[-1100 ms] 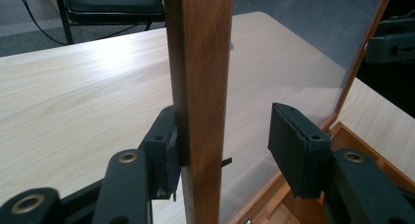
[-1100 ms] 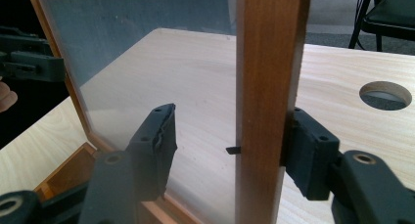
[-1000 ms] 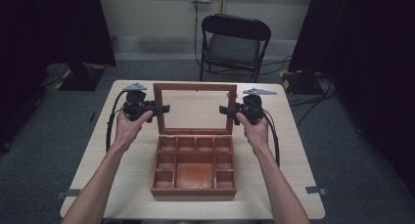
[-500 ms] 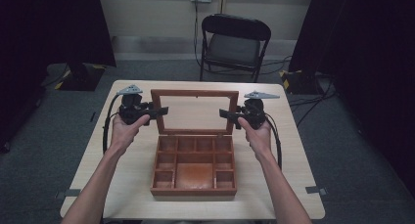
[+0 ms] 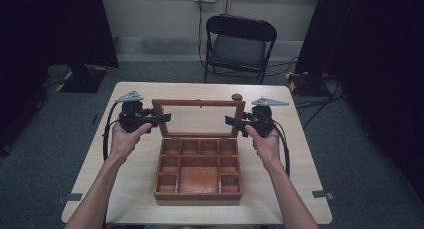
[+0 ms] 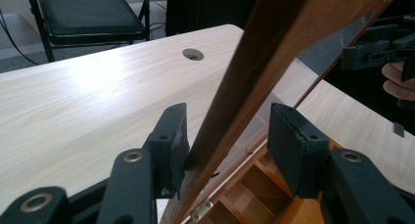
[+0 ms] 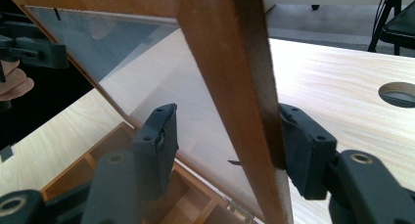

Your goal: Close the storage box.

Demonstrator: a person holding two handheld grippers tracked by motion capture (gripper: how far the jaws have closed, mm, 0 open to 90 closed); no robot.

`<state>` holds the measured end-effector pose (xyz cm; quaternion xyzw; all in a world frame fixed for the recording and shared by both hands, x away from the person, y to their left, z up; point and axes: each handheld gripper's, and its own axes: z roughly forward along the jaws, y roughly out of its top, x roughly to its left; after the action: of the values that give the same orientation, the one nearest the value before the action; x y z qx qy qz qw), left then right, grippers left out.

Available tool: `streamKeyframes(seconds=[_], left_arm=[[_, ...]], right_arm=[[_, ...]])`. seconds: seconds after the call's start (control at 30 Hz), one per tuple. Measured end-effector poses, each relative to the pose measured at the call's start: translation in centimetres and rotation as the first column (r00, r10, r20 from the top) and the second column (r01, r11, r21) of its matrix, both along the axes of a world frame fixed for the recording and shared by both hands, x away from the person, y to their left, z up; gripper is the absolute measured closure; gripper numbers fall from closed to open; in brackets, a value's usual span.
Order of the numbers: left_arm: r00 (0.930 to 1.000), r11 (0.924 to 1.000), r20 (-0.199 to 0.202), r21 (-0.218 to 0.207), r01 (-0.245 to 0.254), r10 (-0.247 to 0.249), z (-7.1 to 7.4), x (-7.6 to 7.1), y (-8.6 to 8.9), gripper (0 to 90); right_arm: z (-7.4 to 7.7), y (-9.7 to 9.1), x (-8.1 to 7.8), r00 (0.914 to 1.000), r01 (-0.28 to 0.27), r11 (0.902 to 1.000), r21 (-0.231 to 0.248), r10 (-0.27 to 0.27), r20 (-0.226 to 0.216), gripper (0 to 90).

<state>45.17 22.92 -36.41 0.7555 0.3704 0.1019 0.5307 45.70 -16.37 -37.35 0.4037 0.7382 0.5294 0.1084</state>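
From above, I held my left gripper (image 5: pixel 161 120) and right gripper (image 5: pixel 231 122) at either side of the raised glass lid (image 5: pixel 198 118) of a wooden compartment box (image 5: pixel 198 168) on the surface (image 5: pixel 280 189); a chair (image 5: pixel 239 45) stood beyond.

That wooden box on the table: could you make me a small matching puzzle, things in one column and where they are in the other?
Things:
1. lid
2. left tongs
3. right tongs
4. chair

Places:
A. beyond the table's far edge
B. at the lid's left side rail
C. raised at the back of the box
D. at the lid's right side rail

Pairs: 1-C, 2-B, 3-D, 4-A
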Motion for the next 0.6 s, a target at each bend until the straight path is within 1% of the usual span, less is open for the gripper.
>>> streamKeyframes(seconds=[0.07, 0.1, 0.23, 0.3, 0.33, 0.4, 0.6], left_arm=[[1.0, 1.0, 0.003, 0.002, 0.004, -0.004, 0.0, -0.3, 0.1, 49.3], [1.0, 1.0, 0.005, -0.006, 0.002, -0.002, -0.1, -0.5, 0.0, 49.1], [1.0, 0.9999, 0.005, -0.016, 0.003, -0.002, -0.3, -0.9, 0.0, 48.1], [0.9999, 1.0, 0.01, -0.008, 0.005, -0.005, -0.3, -1.1, 0.0, 47.7], [0.9999, 0.9999, 0.008, 0.006, 0.008, -0.008, -0.3, -1.2, 0.0, 47.6], [0.9999, 0.9999, 0.006, 0.013, 0.01, -0.01, -0.3, -1.3, -0.1, 46.9], [0.9998, 0.9998, 0.008, 0.013, 0.017, -0.017, -0.5, -2.1, -0.2, 43.4]], right_arm=[[0.0, -0.1, -0.2, 1.0, -0.007, 1.0, -0.002, 0.007, -0.001, 42.9], [0.0, -0.1, -0.3, 1.0, -0.01, 0.9999, -0.003, 0.01, -0.002, 42.8], [0.0, -0.2, -0.7, 0.9999, -0.015, 0.9999, -0.003, 0.015, -0.003, 42.6], [0.0, -0.2, -0.9, 0.9998, -0.018, 0.9998, -0.005, 0.018, -0.002, 42.5], [0.0, -0.2, -1.0, 0.9998, -0.02, 0.9998, -0.003, 0.02, -0.003, 42.4], [-0.1, -0.3, -1.2, 0.9997, -0.025, 0.9997, -0.004, 0.025, -0.003, 42.2], [-0.2, -0.5, -1.8, 0.9995, -0.032, 0.9995, -0.001, 0.032, 0.0, 41.6]])
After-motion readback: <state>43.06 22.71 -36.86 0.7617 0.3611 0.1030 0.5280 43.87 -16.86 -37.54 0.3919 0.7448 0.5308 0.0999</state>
